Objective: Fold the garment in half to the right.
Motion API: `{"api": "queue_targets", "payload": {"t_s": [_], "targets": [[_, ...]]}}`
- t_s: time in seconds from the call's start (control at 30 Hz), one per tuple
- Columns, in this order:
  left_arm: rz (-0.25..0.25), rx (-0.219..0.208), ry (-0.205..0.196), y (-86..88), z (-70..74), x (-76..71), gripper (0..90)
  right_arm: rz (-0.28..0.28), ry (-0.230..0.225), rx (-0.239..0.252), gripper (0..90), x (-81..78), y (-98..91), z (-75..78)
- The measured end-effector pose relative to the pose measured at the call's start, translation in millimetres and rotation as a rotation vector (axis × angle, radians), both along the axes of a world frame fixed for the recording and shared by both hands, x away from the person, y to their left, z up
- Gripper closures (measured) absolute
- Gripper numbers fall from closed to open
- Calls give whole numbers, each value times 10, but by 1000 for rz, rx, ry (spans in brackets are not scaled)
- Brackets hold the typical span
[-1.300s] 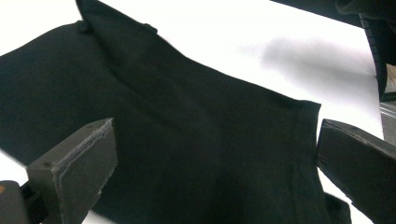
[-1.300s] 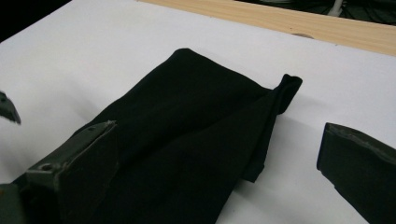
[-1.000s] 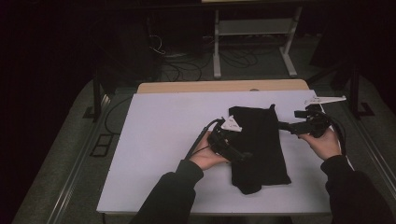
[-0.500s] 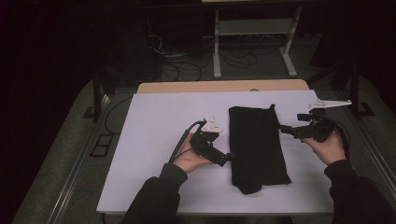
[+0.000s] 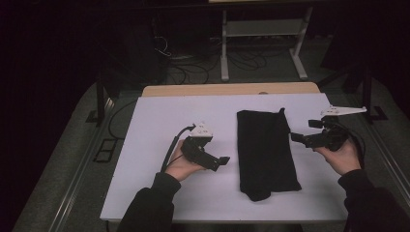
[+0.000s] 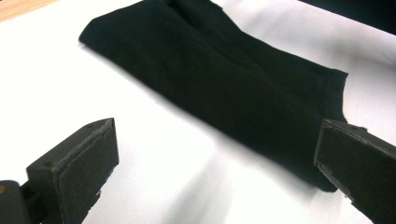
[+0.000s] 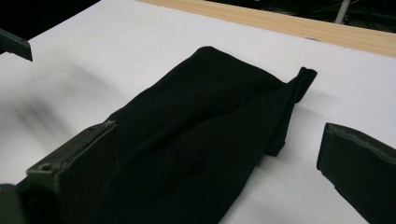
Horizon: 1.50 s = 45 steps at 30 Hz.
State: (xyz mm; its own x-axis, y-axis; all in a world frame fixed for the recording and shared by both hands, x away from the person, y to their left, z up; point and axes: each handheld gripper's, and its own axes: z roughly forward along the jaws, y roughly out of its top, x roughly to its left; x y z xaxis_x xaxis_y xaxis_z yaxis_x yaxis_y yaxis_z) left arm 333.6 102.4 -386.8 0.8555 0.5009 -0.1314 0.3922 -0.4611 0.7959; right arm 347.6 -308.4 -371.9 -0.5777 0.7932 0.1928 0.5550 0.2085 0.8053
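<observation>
Both grippers, left gripper (image 5: 223, 161) and right gripper (image 5: 296, 137), I hold spread wide (nothing pinched) beside the folded black cloth (image 5: 265, 150) on the worktop (image 5: 159, 121).

High view: I see a dim room, nearly black beyond the table (image 5: 159, 145), whose white top alone is lit from above. Both gripper views are bright and slightly washed out. Soft shadow under the black cloth (image 6: 224, 88); near jaws blurred.
</observation>
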Motion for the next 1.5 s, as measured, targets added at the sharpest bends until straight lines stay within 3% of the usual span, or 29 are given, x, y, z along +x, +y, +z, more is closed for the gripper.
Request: {"api": "queue_targets", "payload": {"t_s": [0.27,0.47,0.83,1.5], "targets": [[40,-7,6,218,-35,-10,0,23,-1,8,0,-106,5,-1],[68,1,12,387,-77,-32,0,47,-5,-13,0,-204,25,-14],[114,-22,20,692,-123,-72,0,72,-4,-23,0,-328,32,-55],[180,-33,22,1124,-259,-186,0,43,24,-26,0,-507,-100,-281]]}}
